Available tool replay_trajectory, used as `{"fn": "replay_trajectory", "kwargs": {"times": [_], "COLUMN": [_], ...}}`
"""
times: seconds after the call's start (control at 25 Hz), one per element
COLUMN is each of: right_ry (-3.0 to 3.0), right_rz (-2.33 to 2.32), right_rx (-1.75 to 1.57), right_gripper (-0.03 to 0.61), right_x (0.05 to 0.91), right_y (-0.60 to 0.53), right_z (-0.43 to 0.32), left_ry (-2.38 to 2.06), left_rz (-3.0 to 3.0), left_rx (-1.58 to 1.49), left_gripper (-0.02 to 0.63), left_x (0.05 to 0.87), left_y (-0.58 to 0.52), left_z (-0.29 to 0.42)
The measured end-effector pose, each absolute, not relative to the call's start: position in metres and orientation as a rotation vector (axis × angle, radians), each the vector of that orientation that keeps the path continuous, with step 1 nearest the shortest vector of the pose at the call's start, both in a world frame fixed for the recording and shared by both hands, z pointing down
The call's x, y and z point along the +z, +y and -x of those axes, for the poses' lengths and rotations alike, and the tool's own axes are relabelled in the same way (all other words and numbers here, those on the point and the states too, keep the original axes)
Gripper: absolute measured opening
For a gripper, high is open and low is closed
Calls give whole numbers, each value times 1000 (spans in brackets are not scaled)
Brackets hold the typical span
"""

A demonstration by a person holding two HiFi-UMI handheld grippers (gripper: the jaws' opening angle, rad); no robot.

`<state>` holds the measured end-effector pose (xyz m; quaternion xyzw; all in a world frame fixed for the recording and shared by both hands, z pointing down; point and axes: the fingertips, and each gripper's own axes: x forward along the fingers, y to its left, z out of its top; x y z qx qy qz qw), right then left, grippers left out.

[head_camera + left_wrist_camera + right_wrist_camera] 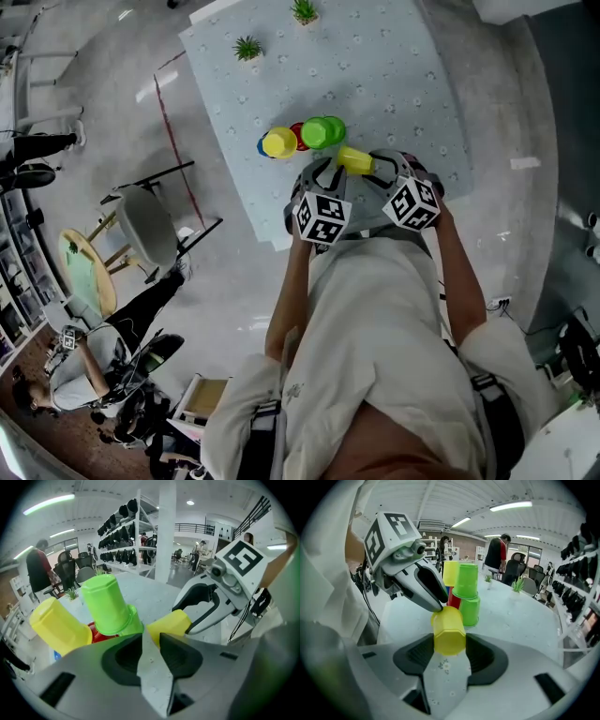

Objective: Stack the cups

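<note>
Two hand-held grippers met over the near edge of a table point(394, 56) covered in a pale blue patterned cloth. The right gripper point(449, 643) had its jaws closed on a yellow cup point(449, 623), which lay on its side between the pads, clear of the cloth in the right gripper view. The left gripper point(149, 638) had its jaws a narrow gap apart, and only the cloth showed between them. In the left gripper view the held yellow cup lay just beyond the tip of one jaw. In the right gripper view one fingertip of the left gripper touched the far end of that cup.

Behind the held cup stood the remaining cups, close together. An upper green cup point(466, 579) sat mouth down on a lower green cup point(470, 612), also mouth down. A red cup point(453, 599) stood against the lower green cup. Beyond it was a second yellow cup point(279, 142), mouth down, with part of a blue cup point(262, 147) showing at its base. Whether the second yellow cup rested on the blue cup could not be told.

At the far end of the table stood two small potted plants point(247, 48). A grey chair point(150, 223) stood on the floor beside the table. The right gripper view showed a person in a red and black top point(496, 552) standing in the background.
</note>
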<state>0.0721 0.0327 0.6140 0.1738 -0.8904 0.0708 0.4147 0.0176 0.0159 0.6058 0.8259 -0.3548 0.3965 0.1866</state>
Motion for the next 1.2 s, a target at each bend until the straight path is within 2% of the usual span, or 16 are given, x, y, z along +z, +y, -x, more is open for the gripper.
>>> {"fn": "replay_trajectory", "kwargs": {"times": [0.52,1.2], "right_ry": [-2284,-2301], "right_rz": [-417,-371], "right_rx": [99,-55], "right_gripper": [209,207], "right_x": [561,480], "right_y": [33,28], "right_z": [-53,-33], "left_ry": [-1047,-1161], "left_rz": [-2319,-2400], "left_rx": [1052,904], "left_gripper": [117,117], "left_x": [597,527], "left_y": [21,18], "left_z": [-4,10]}}
